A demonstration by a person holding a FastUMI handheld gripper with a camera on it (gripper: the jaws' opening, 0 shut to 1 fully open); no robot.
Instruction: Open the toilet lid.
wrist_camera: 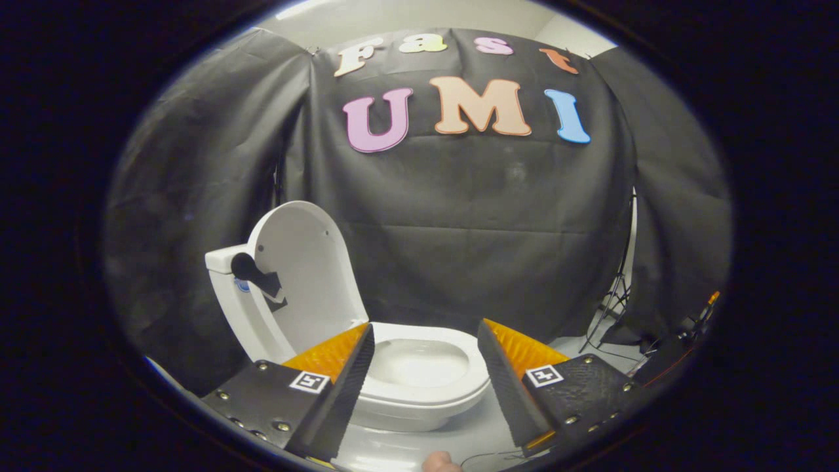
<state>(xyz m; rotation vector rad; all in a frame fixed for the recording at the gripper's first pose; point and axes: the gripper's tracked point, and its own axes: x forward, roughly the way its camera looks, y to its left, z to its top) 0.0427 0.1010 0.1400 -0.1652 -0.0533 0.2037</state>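
A white toilet stands on the floor just ahead of my fingers. Its lid is raised upright and leans back against the tank, showing its white underside. The seat ring lies flat around the open bowl. My gripper is open, the two fingers spread wide, and the bowl shows in the gap between them. Nothing is held. The left finger stands in front of the lid's lower right corner. A black lever sits on the tank's front.
Black cloth hangs as a wall behind the toilet and on both sides. A light stand with thin legs rests on the floor at the back right, beside dark gear and cables. A fingertip shows below the fingers.
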